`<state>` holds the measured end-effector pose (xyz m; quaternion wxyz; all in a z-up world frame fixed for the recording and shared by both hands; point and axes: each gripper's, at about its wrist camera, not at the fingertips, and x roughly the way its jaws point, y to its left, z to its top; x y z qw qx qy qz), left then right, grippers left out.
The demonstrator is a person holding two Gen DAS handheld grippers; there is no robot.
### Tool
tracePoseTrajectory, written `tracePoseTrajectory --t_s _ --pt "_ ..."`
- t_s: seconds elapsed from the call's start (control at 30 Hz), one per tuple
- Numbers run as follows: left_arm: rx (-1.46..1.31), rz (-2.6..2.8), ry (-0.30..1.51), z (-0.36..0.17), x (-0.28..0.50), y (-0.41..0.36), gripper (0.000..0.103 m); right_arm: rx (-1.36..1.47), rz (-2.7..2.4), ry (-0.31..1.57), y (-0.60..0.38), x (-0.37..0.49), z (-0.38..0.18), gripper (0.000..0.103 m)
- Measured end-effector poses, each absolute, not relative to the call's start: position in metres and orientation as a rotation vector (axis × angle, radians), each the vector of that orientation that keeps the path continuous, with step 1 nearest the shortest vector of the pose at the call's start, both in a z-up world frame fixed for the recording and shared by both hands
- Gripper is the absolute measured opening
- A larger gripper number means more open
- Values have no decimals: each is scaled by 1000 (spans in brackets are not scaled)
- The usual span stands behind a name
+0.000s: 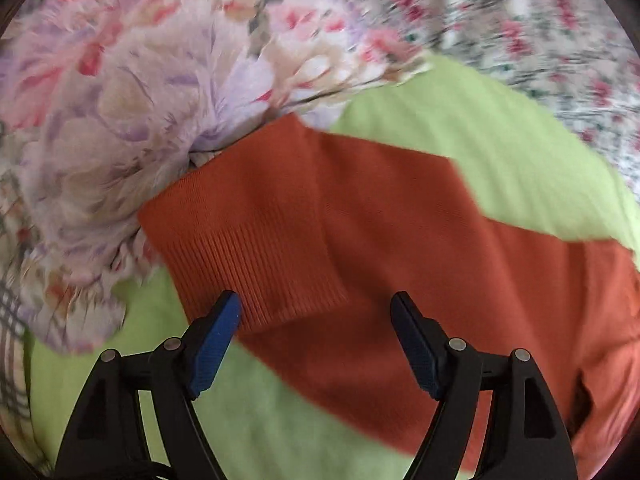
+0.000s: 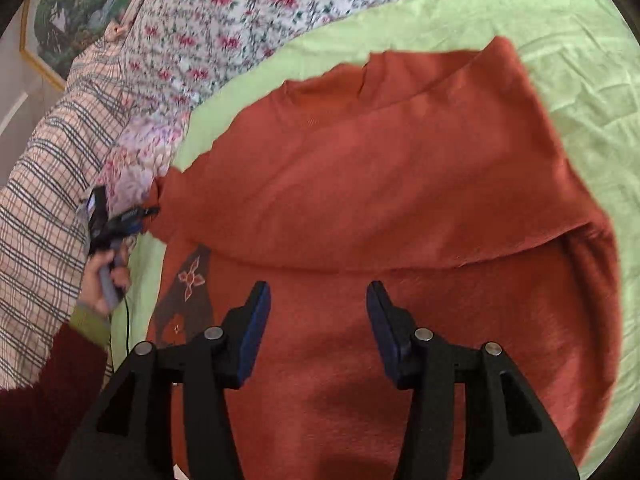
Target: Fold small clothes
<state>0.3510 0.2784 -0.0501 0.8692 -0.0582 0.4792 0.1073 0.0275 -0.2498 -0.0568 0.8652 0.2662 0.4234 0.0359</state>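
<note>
A rust-orange sweater (image 2: pixel 380 184) lies on a light green sheet (image 2: pixel 580 92), its upper part folded over the body. In the left wrist view its sleeve with the ribbed cuff (image 1: pixel 256 272) lies just in front of my left gripper (image 1: pixel 316 308), which is open and empty, a little above the cuff. My right gripper (image 2: pixel 318 296) is open and empty above the sweater's body. The right wrist view also shows the left gripper (image 2: pixel 150 211) at the sweater's left edge by the sleeve end, held by a hand (image 2: pixel 106 276).
Around the green sheet (image 1: pixel 500 140) lie a lilac floral cloth (image 1: pixel 120 120), a small-flowered bedspread (image 2: pixel 248 20) and a plaid cloth (image 2: pixel 48 200). A framed picture (image 2: pixel 68 12) hangs at the far left. The sweater carries a dark patterned patch (image 2: pixel 188 296).
</note>
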Motion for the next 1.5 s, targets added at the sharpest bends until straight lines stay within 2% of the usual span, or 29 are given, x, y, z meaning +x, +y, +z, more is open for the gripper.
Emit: tracePoseTrajectory --t_s 0.1,0.13,0.17,0.2,0.33,0.43,0.7,0.87,1.07,1.13,1.27,1.37,1.5 --pt "-124 236 992 -54 359 291 54 561 89 905 -244 33 -59 51" --pt "-136 225 984 -51 359 296 36 563 90 905 -243 33 -60 51" --pt "-157 209 979 -48 357 300 10 561 90 905 -241 33 -59 51" --pt "-185 195 977 -45 354 306 7 559 89 902 -240 33 -59 51" --pt "-267 141 932 -27 330 315 6 558 100 888 -234 32 -55 51" --pt "-302 39 895 -5 301 292 6 565 110 872 -233 29 -52 51" --pt "-326 -421 858 43 241 122 6 592 88 817 -248 9 -38 51" --pt "-273 -673 922 36 231 -11 6 622 47 789 -268 -11 -33 51" --pt "-239 -767 1050 -7 242 -101 7 660 -25 767 -296 -32 -32 51" --pt "-229 -779 1076 -23 248 -112 9 667 -41 766 -302 -35 -33 51" --pt "-241 -779 1110 -38 241 -99 29 666 -43 770 -304 -29 -35 51" --pt "-228 -751 1074 -30 218 -70 39 655 -32 769 -301 -16 -37 51" --pt "-253 -641 996 -11 189 -7 44 634 -14 760 -293 11 -39 57"
